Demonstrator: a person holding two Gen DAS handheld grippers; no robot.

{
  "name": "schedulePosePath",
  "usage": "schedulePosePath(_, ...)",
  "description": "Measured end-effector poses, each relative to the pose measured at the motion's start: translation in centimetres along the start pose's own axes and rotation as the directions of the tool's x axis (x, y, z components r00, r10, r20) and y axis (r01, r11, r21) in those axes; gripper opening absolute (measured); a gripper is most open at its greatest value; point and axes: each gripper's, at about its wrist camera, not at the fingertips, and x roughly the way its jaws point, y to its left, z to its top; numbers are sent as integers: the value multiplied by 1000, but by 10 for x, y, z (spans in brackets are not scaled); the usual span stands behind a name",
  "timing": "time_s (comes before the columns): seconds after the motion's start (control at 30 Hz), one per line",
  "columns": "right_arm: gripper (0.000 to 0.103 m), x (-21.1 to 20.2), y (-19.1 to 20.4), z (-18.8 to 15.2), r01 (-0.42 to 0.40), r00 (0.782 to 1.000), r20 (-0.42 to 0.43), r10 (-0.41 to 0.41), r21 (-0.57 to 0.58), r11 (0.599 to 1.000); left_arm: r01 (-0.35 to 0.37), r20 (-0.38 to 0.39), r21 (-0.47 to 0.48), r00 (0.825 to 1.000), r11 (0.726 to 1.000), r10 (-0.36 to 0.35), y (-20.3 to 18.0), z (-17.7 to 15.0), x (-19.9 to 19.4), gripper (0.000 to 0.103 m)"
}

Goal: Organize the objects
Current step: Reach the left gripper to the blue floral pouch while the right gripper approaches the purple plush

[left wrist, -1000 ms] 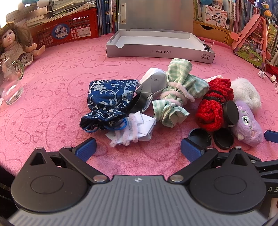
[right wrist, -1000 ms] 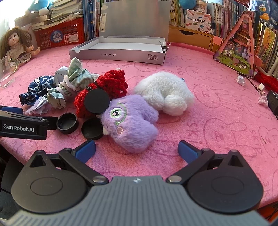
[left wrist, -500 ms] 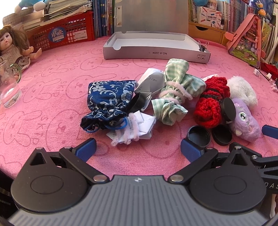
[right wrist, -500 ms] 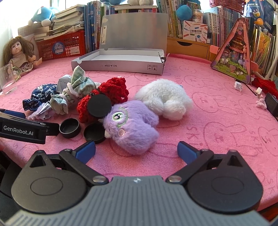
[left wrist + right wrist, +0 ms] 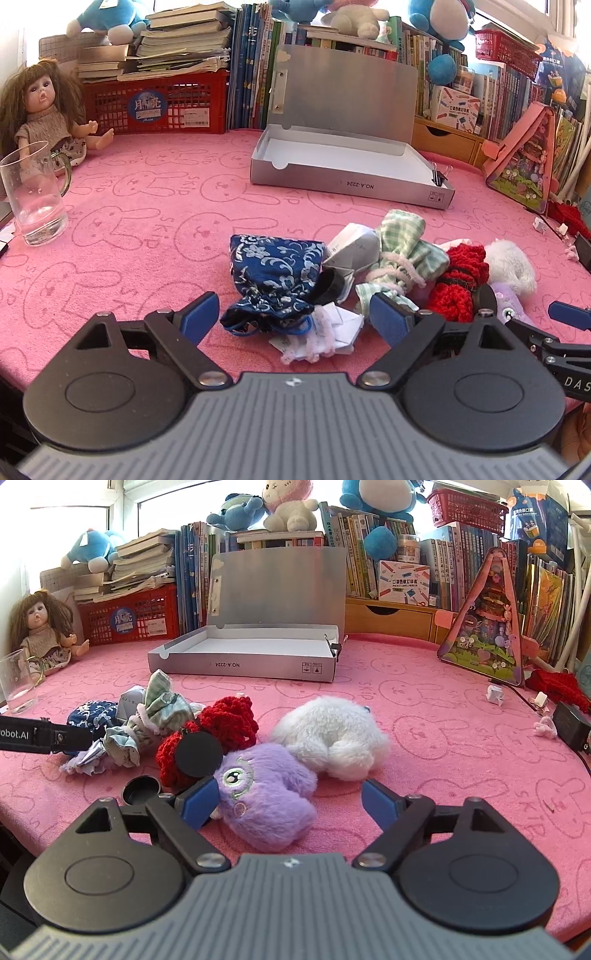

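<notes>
Now, left tongs: the left tongs (image 5: 293,314) are hovering low over the blue pouch (image 5: 275,275); the jaws have just been closing a little, are standing wide apart and are gripping nothing.
Right tongs: the right tongs (image 5: 286,799) are framing the purple plush (image 5: 264,794), also having just narrowed, wide apart, pads not pressing on it.
Place of things: all are lying in one heap on the pink worktop (image 5: 147,229), in front of the open grey box (image 5: 351,173), which is showing no contents.
Handling, pouch: probably light and limp; I am judging the gathered neck near the cord the best hold.
Handling, plush: soft, squashy, not fragile; a squeeze across the body seems safe.
Risk: the black lid (image 5: 199,753) is leaning on the red knit (image 5: 225,723) and may be falling when neighbours are moving.
</notes>
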Motion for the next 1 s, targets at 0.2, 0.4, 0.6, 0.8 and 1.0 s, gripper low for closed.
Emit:
schedulePosePath(0.2,88,9,4,2,-22,1000,-6,22,-4,1000,-51,18,-4,999,999,51,13,13,15,82)
schedulePosePath(0.4,84,22,10,-1,-52,998,-32,52,-4,999,-58,-14,-3,998,998,58,17,10,37,78)
schedulePosePath(0.6,81,29,13,-2,-56,997,-44,57,13,998,-73,12,-3,997,997,73,18,5,45,80)
schedulePosePath(0.8,79,20,9,-1,-46,999,-24,46,11,999,-93,48,-29,994,995,94,28,10,35,79)
schedulePosePath(1.0,76,10,3,1,-24,1000,3,24,16,1000,-120,51,-11,991,993,120,30,9,30,80)
